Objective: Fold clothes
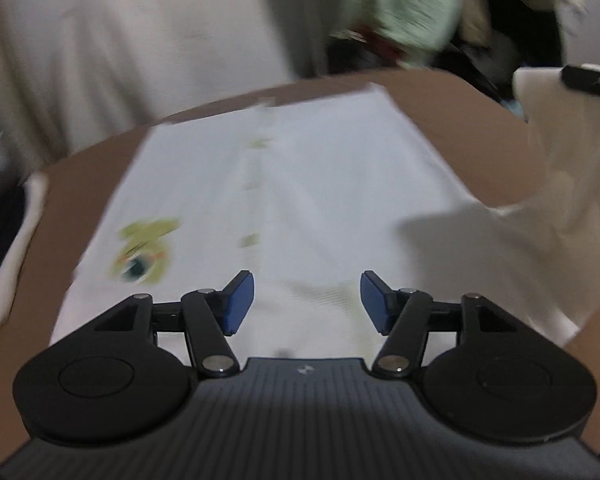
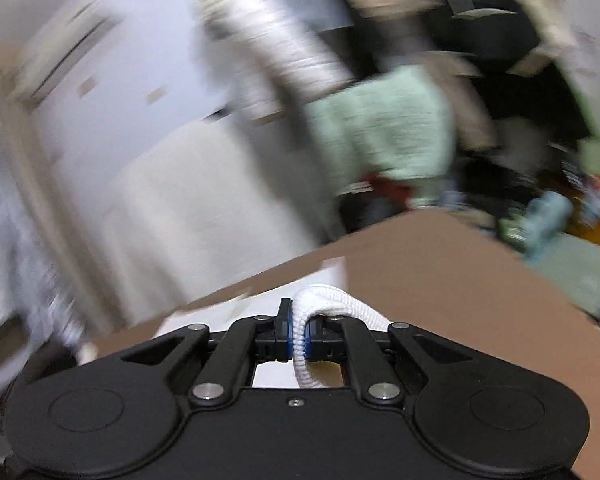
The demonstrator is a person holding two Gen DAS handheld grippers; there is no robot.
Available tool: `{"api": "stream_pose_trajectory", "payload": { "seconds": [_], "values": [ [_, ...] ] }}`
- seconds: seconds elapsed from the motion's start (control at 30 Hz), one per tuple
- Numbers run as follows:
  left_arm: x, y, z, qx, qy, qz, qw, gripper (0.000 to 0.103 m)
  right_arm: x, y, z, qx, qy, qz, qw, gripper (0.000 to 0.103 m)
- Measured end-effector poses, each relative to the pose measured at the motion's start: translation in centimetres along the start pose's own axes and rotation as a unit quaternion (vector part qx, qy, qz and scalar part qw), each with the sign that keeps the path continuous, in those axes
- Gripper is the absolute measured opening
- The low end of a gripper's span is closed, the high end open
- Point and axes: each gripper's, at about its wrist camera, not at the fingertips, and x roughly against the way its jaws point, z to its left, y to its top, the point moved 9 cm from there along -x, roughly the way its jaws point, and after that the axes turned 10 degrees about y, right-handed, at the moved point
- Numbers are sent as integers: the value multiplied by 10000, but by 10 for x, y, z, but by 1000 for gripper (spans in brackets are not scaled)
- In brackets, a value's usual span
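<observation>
A white garment point(image 1: 300, 184) with a green printed figure point(image 1: 143, 252) lies flat along the brown table point(image 1: 452, 120). My left gripper point(image 1: 307, 300) hovers over its near end, open, with nothing between the blue pads point(image 1: 239, 300). In the left wrist view, the garment's right side point(image 1: 560, 184) is lifted off the table toward a black gripper tip point(image 1: 592, 80) at the upper right. In the right wrist view my right gripper point(image 2: 295, 332) is shut on a white ribbed edge point(image 2: 332, 300) of the garment, held above the table point(image 2: 460, 280). Both views are blurred.
A mint green cloth point(image 2: 388, 132) hangs beyond the table's far edge, over dark clutter point(image 2: 500, 168). Pale wall and cabinet fronts point(image 2: 171, 200) stand to the left. More cloth and small items point(image 2: 548, 220) lie past the table's right edge. A white item point(image 1: 15, 248) sits at the table's left.
</observation>
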Motion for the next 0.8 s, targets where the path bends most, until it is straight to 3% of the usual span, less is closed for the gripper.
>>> {"api": "stream_pose_trajectory", "payload": {
  "seconds": [0.07,0.13,0.17,0.23,0.3,0.37,0.4,0.47,0.5,0.6,0.7,0.8],
  "values": [
    [-6,-12,38,560,95,158,9983,60,-32,-10,63,495,349,307,9977,9],
    [-20,-21,63,868,247,387,9952,60,-63,-40,107,658,925,872,9897,14],
    [-27,-24,74,982,312,477,9935,60,-76,-60,126,697,1274,1205,9820,29],
    [-36,-27,81,929,362,484,9938,60,-90,-104,142,579,1984,1853,9607,41],
    [-45,-29,77,754,365,451,9955,62,-87,-128,130,329,2178,2331,9472,41],
    [-53,-34,71,638,340,456,9963,65,-71,-126,108,214,2228,2525,9413,43],
    [-57,-37,67,602,315,475,9966,65,-59,-118,95,260,2238,2533,9408,46],
    [-63,-41,58,550,243,521,9968,65,-43,-103,70,520,2054,2506,9446,64],
    [-64,-41,54,501,232,460,9974,65,-36,-100,55,615,1915,2446,9485,67],
    [-60,-37,45,261,265,234,9990,66,-36,-103,10,350,1306,2561,9571,68],
    [-48,-32,32,-79,224,-2,9997,73,-50,-115,-30,-353,634,2886,9547,68],
    [-40,-32,14,-472,170,-190,9986,82,-57,-120,-46,-592,388,2941,9532,68]
  ]
}}
